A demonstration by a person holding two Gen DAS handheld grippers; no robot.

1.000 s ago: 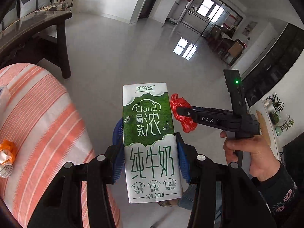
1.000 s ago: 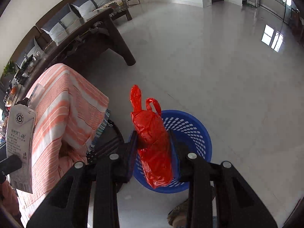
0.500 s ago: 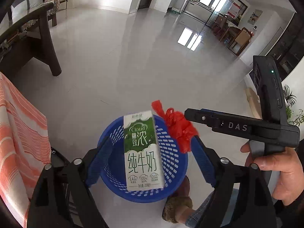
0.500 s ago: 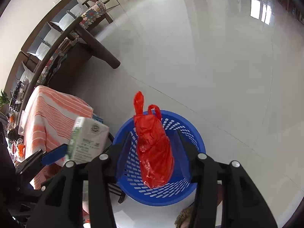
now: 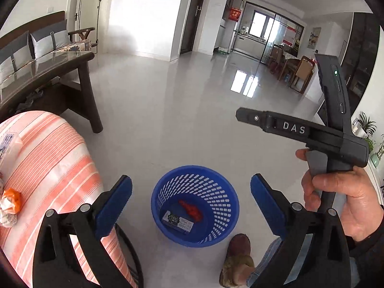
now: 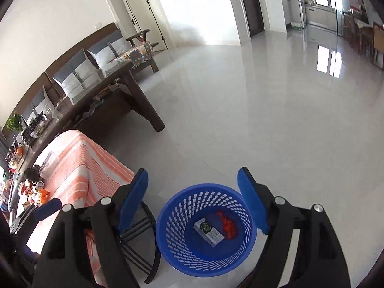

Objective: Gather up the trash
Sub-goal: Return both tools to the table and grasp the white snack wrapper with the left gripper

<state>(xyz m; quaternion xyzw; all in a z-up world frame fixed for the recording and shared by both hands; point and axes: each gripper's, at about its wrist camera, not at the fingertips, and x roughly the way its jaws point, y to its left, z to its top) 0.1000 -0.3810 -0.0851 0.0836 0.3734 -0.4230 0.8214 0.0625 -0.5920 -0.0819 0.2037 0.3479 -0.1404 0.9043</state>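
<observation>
Below your two wide-open, empty grippers, left gripper [image 5: 190,187] and right gripper [image 6: 192,184], jaws just spread: milk carton [image 6: 208,231] and red bag [image 6: 228,225] inside the blue basket [image 6: 172,218].

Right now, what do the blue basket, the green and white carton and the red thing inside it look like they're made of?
Blue basket: looks like moulded plastic, with a smooth rim and rows of slots through the wall. Carton: probably coated printed card, boxy with sharp edges. Red thing: seems thin plastic film, crumpled and slightly glossy.
</observation>
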